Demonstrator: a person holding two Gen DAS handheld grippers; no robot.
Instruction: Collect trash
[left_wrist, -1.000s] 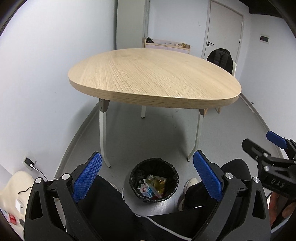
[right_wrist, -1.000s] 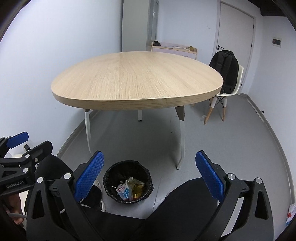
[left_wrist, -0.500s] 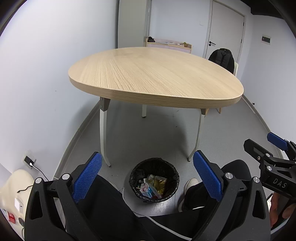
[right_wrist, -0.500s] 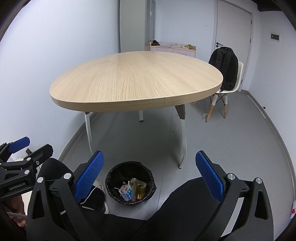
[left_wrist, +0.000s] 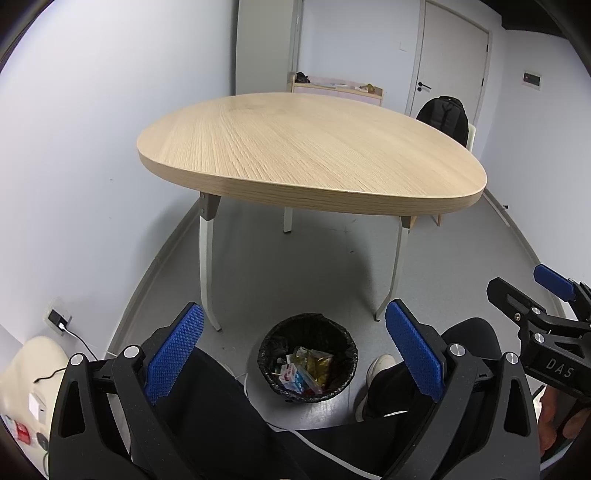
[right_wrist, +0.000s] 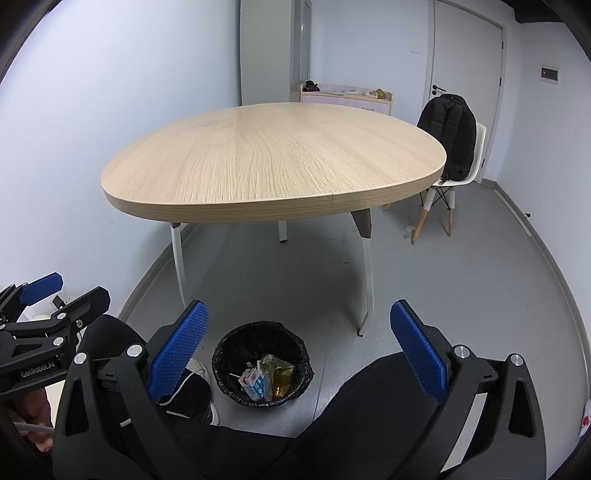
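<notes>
Black-lined bin (left_wrist: 307, 357) of trash below the wooden table's (left_wrist: 306, 147) near edge.

You face a rounded wooden table (left_wrist: 310, 147) on pale legs; nothing shows on its top in either view. It stands on a grey floor (right_wrist: 461, 280). On that floor, just before the table's near edge, sits a black-lined bin (right_wrist: 263, 363) holding a small carton and crumpled wrappers. Beyond the table's far right side a white chair (right_wrist: 452, 177) stands on the floor, carrying a black backpack (right_wrist: 450, 136). A low cabinet (right_wrist: 345, 96) rests on the floor against the far wall.
</notes>
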